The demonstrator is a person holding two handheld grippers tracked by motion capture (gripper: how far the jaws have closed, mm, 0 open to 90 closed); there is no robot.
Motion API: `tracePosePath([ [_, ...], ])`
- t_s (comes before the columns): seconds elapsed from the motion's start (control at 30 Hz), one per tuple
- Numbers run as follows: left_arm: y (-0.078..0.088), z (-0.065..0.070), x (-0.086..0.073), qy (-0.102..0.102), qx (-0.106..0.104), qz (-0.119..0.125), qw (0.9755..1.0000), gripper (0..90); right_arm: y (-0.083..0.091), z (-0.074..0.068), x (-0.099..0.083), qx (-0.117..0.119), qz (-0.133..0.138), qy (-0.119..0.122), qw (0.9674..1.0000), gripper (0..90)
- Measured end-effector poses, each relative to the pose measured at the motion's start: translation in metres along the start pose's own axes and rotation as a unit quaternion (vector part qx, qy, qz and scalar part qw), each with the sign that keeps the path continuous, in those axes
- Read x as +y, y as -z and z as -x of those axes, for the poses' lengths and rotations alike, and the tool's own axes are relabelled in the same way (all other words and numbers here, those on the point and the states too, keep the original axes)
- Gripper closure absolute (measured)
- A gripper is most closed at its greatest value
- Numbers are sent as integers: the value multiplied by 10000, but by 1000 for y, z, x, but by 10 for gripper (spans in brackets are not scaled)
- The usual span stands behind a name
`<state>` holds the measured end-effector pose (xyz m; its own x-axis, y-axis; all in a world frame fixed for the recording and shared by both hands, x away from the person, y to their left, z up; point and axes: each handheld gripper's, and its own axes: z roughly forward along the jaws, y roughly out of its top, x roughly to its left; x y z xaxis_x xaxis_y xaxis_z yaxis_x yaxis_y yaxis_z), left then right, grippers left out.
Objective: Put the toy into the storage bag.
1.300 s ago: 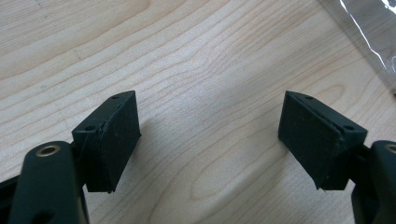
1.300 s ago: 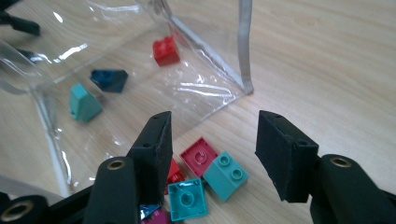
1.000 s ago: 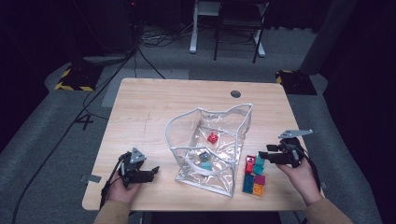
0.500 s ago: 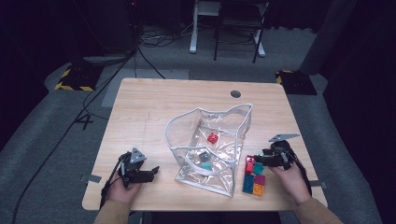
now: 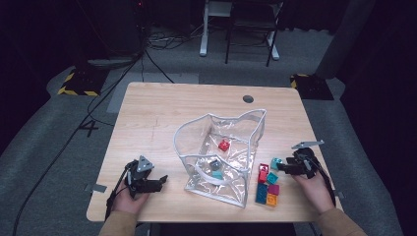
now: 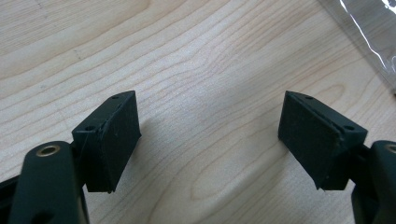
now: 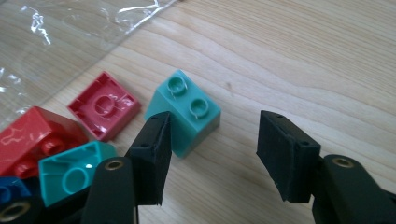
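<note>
A clear plastic bag (image 5: 246, 129) stands open mid-table with a red brick (image 5: 224, 144) and two teal-grey bricks (image 5: 216, 168) inside. To its right lies a cluster of loose bricks (image 5: 267, 189). My right gripper (image 5: 286, 166) is low at that cluster, open, its tips at a teal two-stud brick (image 5: 276, 162). In the right gripper view that teal brick (image 7: 187, 112) sits just past the tips, close to the left pad (image 7: 152, 158); the right gripper (image 7: 212, 140) does not press on it. My left gripper (image 5: 160, 182) rests open near the front left edge, its jaws (image 6: 210, 130) over bare wood.
Beside the teal brick lie an upturned red brick (image 7: 103, 105), another red brick (image 7: 32, 137), an upturned teal one (image 7: 70, 170) and a blue one (image 7: 9, 191). The bag's corner (image 6: 369, 32) lies ahead of the left gripper. A cable hole (image 5: 248, 99) sits at the table's back.
My right gripper has sunk and shifted left toward the loose bricks, ending at the teal one. The left gripper has stayed where it was.
</note>
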<state>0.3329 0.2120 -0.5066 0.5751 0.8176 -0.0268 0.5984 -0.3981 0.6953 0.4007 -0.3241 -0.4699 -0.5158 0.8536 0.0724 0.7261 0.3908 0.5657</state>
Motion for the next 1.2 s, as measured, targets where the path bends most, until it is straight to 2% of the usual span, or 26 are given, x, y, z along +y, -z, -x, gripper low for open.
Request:
tracePosePath([
  [0.1,0,0,0,1,0,-1,10000,212,0,1,-1,29,39,14,10000,441],
  [0.27,0,0,0,1,-3,1,10000,212,-5,-9,4,70,70,134,9999,423],
  [0.4,0,0,0,0,0,0,10000,212,-12,-15,7,-75,-56,167,9998,423],
  [0.57,0,0,0,9,5,12,10000,212,-14,-19,7,-99,-67,90,9999,420],
  [0.77,0,0,0,8,6,13,10000,212,-22,-22,11,-183,-81,205,9996,419],
  [0.83,0,0,0,8,8,14,10000,212,-23,-23,12,-206,-77,173,9996,431],
  [0.97,0,0,0,7,7,12,10000,212,-23,-24,13,-318,-72,288,9991,469],
  [1.2,0,0,0,9,6,11,10000,212,-18,-25,11,-281,-59,341,9990,474],
])
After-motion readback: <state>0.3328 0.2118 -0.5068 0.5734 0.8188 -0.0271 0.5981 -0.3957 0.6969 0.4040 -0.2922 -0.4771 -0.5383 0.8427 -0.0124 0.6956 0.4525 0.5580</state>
